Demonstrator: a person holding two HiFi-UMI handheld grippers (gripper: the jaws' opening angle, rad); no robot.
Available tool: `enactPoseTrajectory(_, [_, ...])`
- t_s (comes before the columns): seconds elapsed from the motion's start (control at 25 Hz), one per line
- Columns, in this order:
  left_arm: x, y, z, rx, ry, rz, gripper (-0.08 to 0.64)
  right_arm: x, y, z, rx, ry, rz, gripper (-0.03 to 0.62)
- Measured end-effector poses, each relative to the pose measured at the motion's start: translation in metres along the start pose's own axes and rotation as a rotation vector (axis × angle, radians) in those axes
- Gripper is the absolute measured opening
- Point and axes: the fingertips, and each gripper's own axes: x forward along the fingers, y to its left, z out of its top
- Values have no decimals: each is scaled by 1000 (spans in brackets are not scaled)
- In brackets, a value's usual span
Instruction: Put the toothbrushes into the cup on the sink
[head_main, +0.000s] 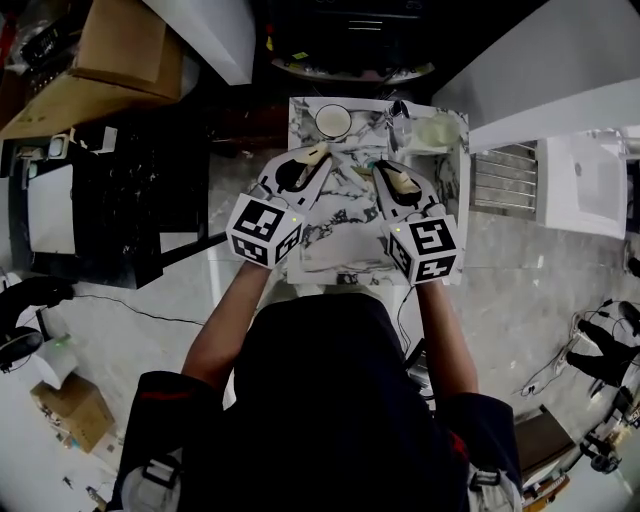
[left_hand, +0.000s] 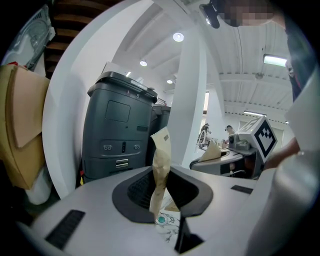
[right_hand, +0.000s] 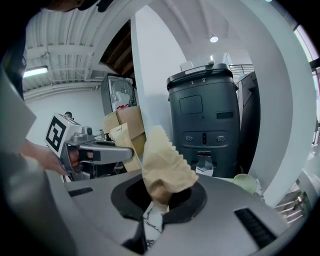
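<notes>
Over the marbled sink top (head_main: 340, 215), a person holds both grippers side by side. My left gripper (head_main: 312, 160) is shut on a tan paper toothbrush packet (head_main: 318, 152). In the left gripper view this packet (left_hand: 161, 165) stands upright between the jaws (left_hand: 161, 200). My right gripper (head_main: 385, 172) is shut on a second tan packet (head_main: 402, 181), which looks crumpled and flared (right_hand: 165, 167) above the jaws (right_hand: 157, 205) in the right gripper view. The white cup (head_main: 332, 121) stands at the back of the sink top, beyond the left gripper's tip. No bare toothbrush shows.
A faucet (head_main: 398, 112) and a pale green dish (head_main: 437, 130) sit at the back right of the sink top. A metal rack (head_main: 505, 178) lies to the right, cardboard boxes (head_main: 120, 50) at the far left. A grey bin (left_hand: 122, 135) (right_hand: 207, 115) stands beside a white pillar (left_hand: 192, 95).
</notes>
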Motion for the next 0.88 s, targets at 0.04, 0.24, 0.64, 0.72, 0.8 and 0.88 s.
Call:
enactPoseTrajectory(0.04, [2,1,1,1,-2,3,69,1,-1,-1,1,2,4,48])
enactPoseTrajectory(0.24, [12,10,16,11,-20,16,69,7,-7,-3,11,9,19,48])
enactPoseTrajectory(0.64, [29,32,57,73,-81,56,69,14,-13,-8,30,17,45,48])
enactPoseTrajectory(0.72, [33,35,58,78,-83,59,69,14,-13,-9,28,21,47,48])
enactPoseTrajectory(0.8, [38,38,57,75,-80,59,69,15,-14,-9,30,24,47,48])
enactPoseTrajectory(0.88, [43,41,54,59,-78,59,69,16,-15,-10,31,27,47,48])
